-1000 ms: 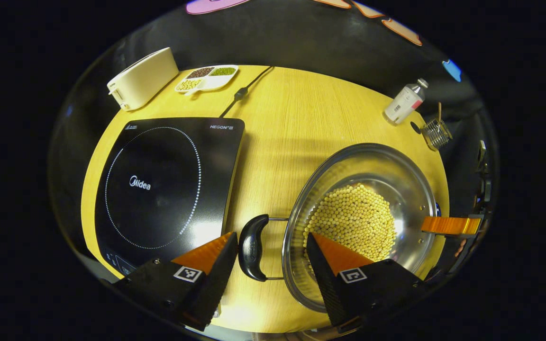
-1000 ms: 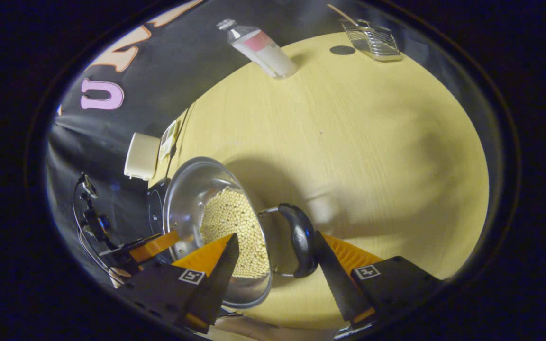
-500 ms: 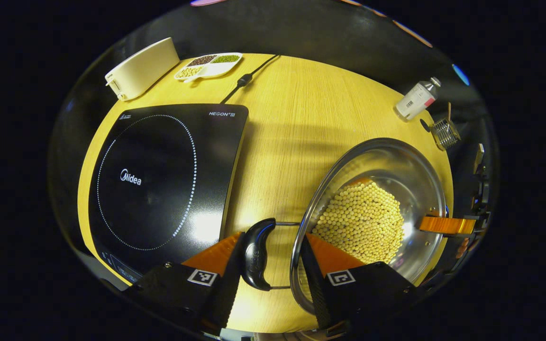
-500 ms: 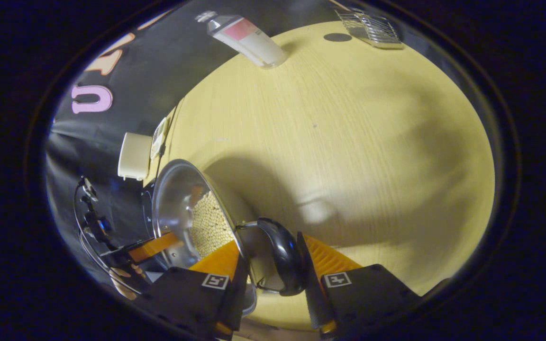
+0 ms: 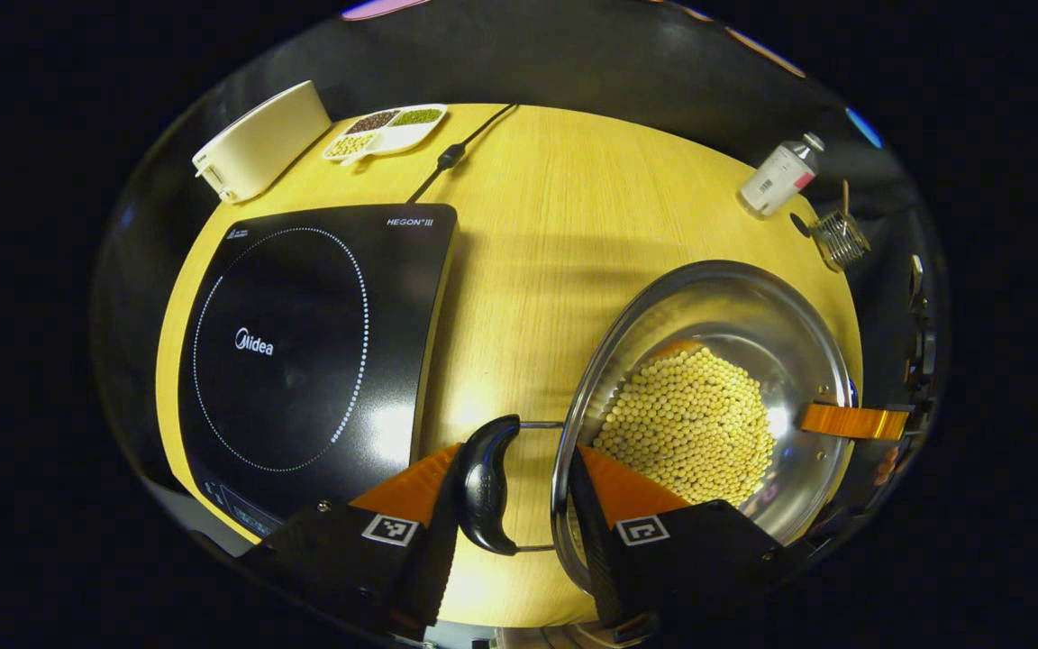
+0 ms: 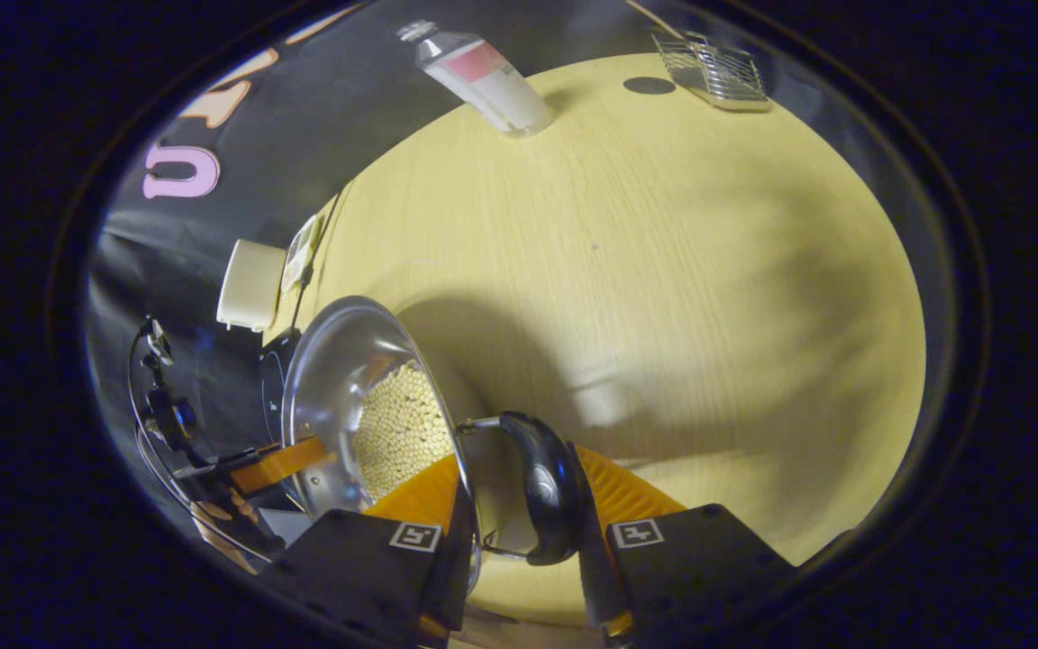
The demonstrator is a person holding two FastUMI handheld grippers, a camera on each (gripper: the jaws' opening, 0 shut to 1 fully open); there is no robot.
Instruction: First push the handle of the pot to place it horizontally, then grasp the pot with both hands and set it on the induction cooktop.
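A steel pot (image 5: 726, 306) holding yellow beans sits at the right of the wooden table (image 5: 555, 207), beside the black induction cooktop (image 5: 294, 342). My left gripper (image 5: 517, 460) is shut across the pot's near black handle (image 5: 483, 491), one finger outside the handle and the other inside the rim. In the right gripper view, my right gripper (image 6: 519, 460) is shut the same way on the opposite black handle (image 6: 544, 491) of the pot (image 6: 339, 361). The right gripper's finger (image 5: 852, 421) shows at the pot's far rim in the left gripper view.
A white box-shaped appliance (image 5: 258, 142), a divided dish of beans (image 5: 384, 131) and the cooktop's cable (image 5: 451, 158) lie at the table's back left. A bottle (image 5: 776, 176) and a small wire basket (image 5: 839, 239) stand at the back right.
Both grippers went from open around the handles to shut on them. Since then the views have shifted only slightly, with the pot fixed between the fingers.
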